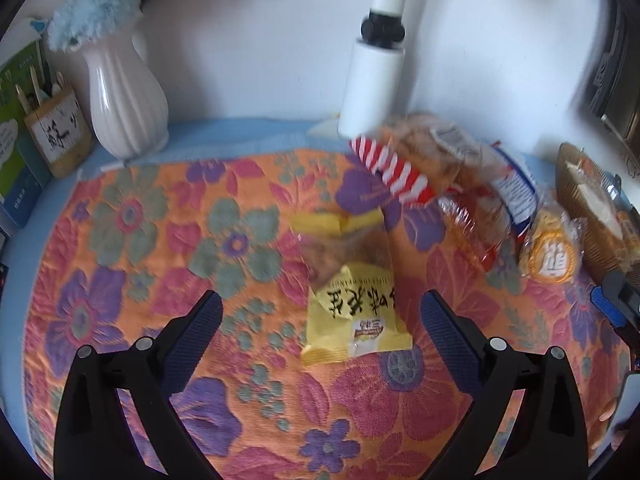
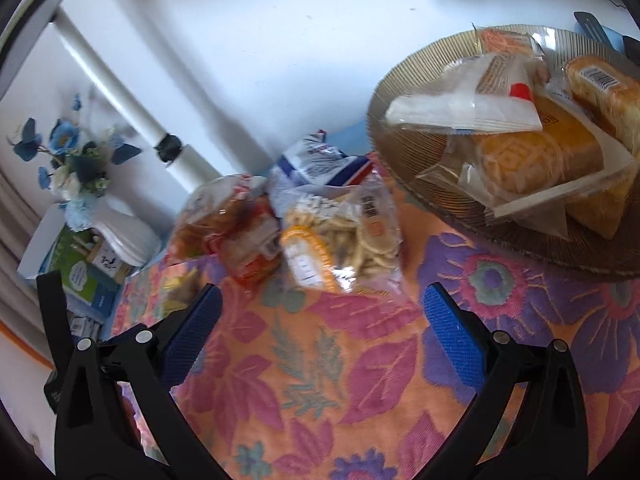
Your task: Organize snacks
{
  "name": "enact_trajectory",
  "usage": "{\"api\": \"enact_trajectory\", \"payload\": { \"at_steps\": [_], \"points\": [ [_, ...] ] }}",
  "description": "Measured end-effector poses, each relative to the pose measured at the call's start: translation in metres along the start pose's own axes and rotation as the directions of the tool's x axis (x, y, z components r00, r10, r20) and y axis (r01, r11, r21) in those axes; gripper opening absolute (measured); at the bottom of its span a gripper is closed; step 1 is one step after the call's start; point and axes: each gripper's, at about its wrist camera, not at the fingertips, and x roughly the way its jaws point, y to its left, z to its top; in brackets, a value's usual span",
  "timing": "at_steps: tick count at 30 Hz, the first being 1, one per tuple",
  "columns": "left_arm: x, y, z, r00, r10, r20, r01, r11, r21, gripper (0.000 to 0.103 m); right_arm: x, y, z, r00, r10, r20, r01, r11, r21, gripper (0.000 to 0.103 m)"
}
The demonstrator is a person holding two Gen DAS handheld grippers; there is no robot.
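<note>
A yellow snack packet (image 1: 352,284) lies on the floral cloth (image 1: 160,240), just ahead of my open, empty left gripper (image 1: 322,312). Behind it to the right is a pile of packets: a red-and-white striped one (image 1: 394,168), a clear bag of brown snacks (image 1: 448,160) and a round-labelled cracker bag (image 1: 554,248). In the right wrist view my right gripper (image 2: 322,308) is open and empty, short of the cracker bag (image 2: 344,236) and a red packet (image 2: 244,232). A ribbed brown bowl (image 2: 404,76) at the upper right holds several wrapped cakes and bread (image 2: 516,160).
A white vase (image 1: 124,100) with blue flowers, a pen holder (image 1: 60,132) and green books (image 1: 12,140) stand at the back left. A white lamp post (image 1: 376,64) rises behind the pile. The other gripper's blue pad (image 1: 608,304) shows at the right edge.
</note>
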Motion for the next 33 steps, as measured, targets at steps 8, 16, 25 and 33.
{"api": "enact_trajectory", "payload": {
  "at_steps": [8, 16, 25, 33],
  "points": [
    [0.024, -0.003, -0.008, 1.0, -0.006, -0.024, 0.006, 1.0, -0.013, 0.098, 0.03, -0.004, 0.015, 1.0, 0.014, 0.002, -0.014, 1.0, -0.01, 0.1],
    [0.032, -0.009, -0.015, 0.999, 0.04, -0.005, -0.04, 0.999, 0.026, 0.098, 0.041, -0.012, 0.017, 0.999, 0.032, -0.004, -0.032, 0.999, -0.01, 0.1],
    [0.031, -0.011, -0.019, 0.998, 0.058, -0.004, -0.058, 0.998, 0.035, 0.098, 0.038, -0.016, 0.018, 0.999, 0.04, -0.001, -0.04, 0.999, -0.004, 0.1],
    [0.033, -0.009, -0.018, 0.998, 0.058, -0.004, -0.058, 0.998, 0.035, 0.098, 0.039, -0.014, 0.017, 0.999, 0.047, 0.002, -0.047, 0.999, 0.002, 0.1]
  ]
}}
